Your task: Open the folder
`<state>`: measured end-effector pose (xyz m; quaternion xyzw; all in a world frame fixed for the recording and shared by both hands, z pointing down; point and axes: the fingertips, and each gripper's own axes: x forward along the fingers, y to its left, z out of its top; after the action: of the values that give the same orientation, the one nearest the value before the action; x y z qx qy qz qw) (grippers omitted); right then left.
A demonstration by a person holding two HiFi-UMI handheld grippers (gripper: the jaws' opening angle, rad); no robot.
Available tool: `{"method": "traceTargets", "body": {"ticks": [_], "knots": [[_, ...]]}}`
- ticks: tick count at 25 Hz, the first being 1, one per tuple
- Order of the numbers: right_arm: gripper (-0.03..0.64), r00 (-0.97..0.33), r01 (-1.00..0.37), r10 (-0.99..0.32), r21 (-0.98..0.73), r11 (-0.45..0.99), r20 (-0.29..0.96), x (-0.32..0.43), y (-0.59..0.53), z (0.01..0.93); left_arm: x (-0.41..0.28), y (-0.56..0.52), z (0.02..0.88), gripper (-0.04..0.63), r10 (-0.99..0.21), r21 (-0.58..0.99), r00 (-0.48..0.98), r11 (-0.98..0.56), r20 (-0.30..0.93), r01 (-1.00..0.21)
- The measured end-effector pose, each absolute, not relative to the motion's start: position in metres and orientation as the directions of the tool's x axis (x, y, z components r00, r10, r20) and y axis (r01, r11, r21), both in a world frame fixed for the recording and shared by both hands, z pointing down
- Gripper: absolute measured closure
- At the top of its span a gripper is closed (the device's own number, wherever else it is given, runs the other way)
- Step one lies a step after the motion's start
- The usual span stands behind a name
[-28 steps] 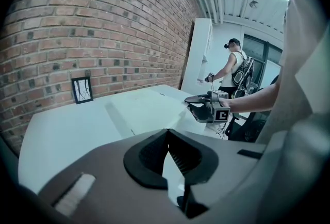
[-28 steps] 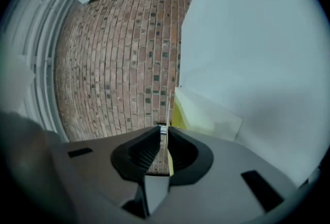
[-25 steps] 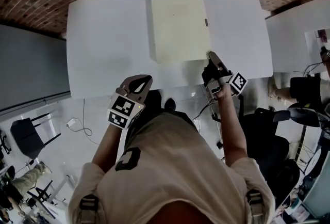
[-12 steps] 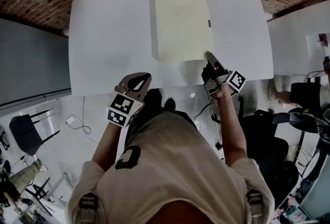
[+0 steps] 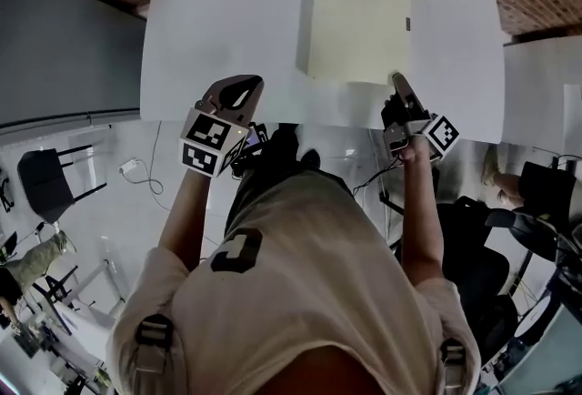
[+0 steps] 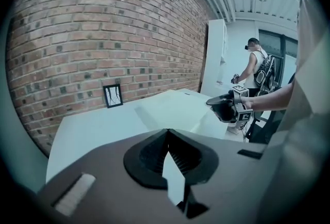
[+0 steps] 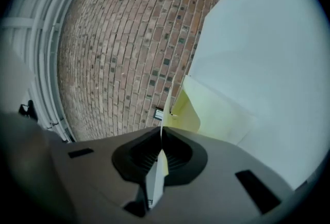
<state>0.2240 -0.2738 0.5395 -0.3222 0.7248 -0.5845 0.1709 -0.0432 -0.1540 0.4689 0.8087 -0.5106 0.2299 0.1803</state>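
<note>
Right gripper (image 5: pixel 397 82) pinches the 5 o'clock corner of the cream folder (image 5: pixel 359 20); long axis 12 to 6. Left gripper (image 5: pixel 238 88), closed and empty, lies farther, at 8 o'clock.

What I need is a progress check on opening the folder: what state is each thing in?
folder: lying on the table, not opened yet; near right corner of its cover pinched and slightly raised.
right hand-held gripper: shut on the folder's corner.
left hand-held gripper: shut, empty, apart from the folder.
</note>
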Motion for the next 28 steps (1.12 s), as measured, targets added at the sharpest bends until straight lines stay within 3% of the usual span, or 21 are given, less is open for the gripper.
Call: {"method": "traceTargets", "body": {"ticks": [7,16,28], "knots": [[0.611,-0.742,-0.257,-0.664,-0.954,0.152,0.094,0.207,-0.268,0.527,-0.063,-0.146,0.455,0.592,-0.787,0.032,0.333,-0.372,0.519,-0.928],[0.611,-0.755,-0.245,-0.652,-0.954,0.170,0.078,0.205,-0.255,0.516,-0.035,-0.123,0.443,0.592,-0.786,0.029,0.353,-0.393,0.507,-0.919],[0.611,-0.731,-0.259,-0.667,-0.963,0.076,0.143,0.222,-0.243,0.526,0.001,-0.095,0.423,0.592,-0.787,-0.035,0.328,-0.404,0.522,-0.914]]}}
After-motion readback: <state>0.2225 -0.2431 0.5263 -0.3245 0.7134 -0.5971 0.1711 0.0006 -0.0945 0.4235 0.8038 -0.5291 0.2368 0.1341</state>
